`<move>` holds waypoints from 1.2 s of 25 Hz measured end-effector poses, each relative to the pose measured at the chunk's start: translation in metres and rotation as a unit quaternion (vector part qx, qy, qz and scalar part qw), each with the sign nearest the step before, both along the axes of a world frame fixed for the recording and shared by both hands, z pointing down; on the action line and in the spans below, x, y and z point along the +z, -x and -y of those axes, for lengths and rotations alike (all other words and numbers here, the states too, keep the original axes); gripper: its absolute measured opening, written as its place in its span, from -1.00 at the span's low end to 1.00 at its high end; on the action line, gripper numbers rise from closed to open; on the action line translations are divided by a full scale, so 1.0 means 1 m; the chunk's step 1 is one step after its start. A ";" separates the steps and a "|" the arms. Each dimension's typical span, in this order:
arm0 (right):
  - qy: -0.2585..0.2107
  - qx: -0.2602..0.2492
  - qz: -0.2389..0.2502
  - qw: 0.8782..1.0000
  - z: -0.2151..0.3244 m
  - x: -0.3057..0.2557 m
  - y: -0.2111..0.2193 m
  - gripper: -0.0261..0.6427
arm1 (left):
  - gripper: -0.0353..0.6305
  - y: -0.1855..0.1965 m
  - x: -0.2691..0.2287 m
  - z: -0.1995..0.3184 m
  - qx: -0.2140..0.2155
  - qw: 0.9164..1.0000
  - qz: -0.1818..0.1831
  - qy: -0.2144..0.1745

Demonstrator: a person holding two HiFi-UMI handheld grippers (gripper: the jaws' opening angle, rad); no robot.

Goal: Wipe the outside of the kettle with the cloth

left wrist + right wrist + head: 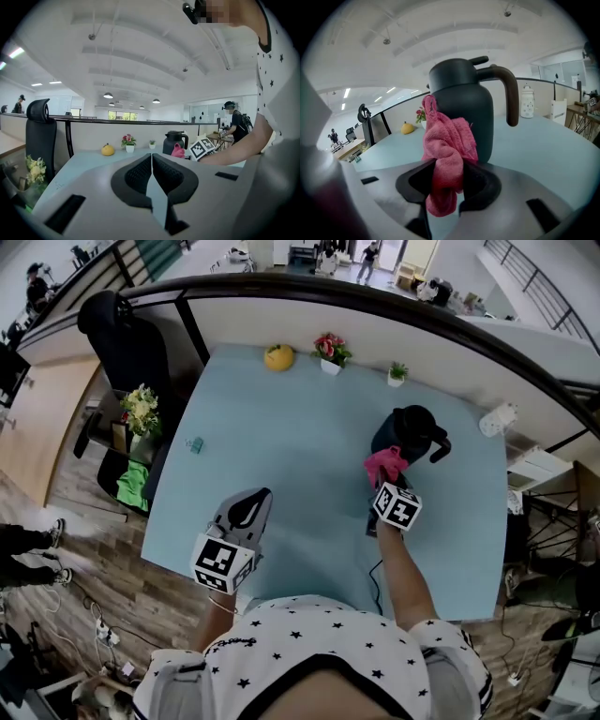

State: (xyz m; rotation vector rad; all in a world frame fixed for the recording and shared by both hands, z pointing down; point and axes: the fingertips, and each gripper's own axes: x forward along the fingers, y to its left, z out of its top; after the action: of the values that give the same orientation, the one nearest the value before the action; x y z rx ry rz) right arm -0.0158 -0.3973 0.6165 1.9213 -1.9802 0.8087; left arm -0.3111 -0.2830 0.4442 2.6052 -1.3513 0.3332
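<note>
A dark kettle (408,432) with a curved handle stands upright on the pale blue table (281,456), right of centre. In the right gripper view the kettle (464,108) fills the middle, close ahead. My right gripper (384,476) is shut on a pink cloth (446,150), and the cloth (385,464) rests against the kettle's near side. My left gripper (246,512) hovers over the table's near left part with its jaws shut on nothing. The left gripper view has the kettle (174,142) and cloth (177,150) small in the distance.
Along the table's far edge sit a yellow fruit (278,357), a small flower pot (330,352) and a tiny green plant (397,373). A black office chair (127,343) stands beyond the far left corner. A cable (377,577) runs off the near edge.
</note>
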 end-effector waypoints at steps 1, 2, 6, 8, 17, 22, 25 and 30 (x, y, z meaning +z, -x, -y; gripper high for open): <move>0.007 0.000 -0.001 1.000 0.000 0.005 -0.001 -0.52 | -0.80 0.001 0.000 0.001 -0.002 1.000 0.001 0.000; 0.014 0.000 -0.001 1.000 -0.001 0.010 -0.001 -0.52 | -0.80 0.002 0.000 0.002 -0.005 1.000 0.002 0.001; 0.030 -0.003 -0.001 1.000 -0.001 0.024 -0.001 -0.52 | -0.80 0.004 0.004 0.003 -0.011 1.000 0.004 0.007; 0.035 -0.003 0.000 0.999 -0.002 0.030 -0.002 -0.52 | -0.80 0.003 0.005 0.003 -0.009 1.000 0.005 0.008; 0.028 -0.027 0.030 0.999 -0.011 0.020 0.021 -0.52 | -0.80 0.001 0.003 0.002 -0.005 1.000 0.009 0.006; -0.017 -0.075 0.076 0.994 -0.009 -0.019 0.067 -0.52 | -0.80 -0.004 0.001 -0.001 0.002 1.000 0.009 0.003; -0.061 -0.089 0.102 0.989 0.004 -0.056 0.084 -0.52 | -0.80 -0.004 0.002 -0.004 0.002 1.000 0.009 0.002; -0.120 -0.075 0.160 0.977 0.027 -0.110 0.088 -0.52 | -0.80 0.002 0.000 -0.006 -0.007 1.000 0.008 0.002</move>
State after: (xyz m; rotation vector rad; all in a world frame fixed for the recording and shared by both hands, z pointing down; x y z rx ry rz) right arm -0.1041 -0.4243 0.5070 1.8261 -2.4839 0.9204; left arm -0.3136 -0.2770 0.4443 2.5944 -1.3728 0.3560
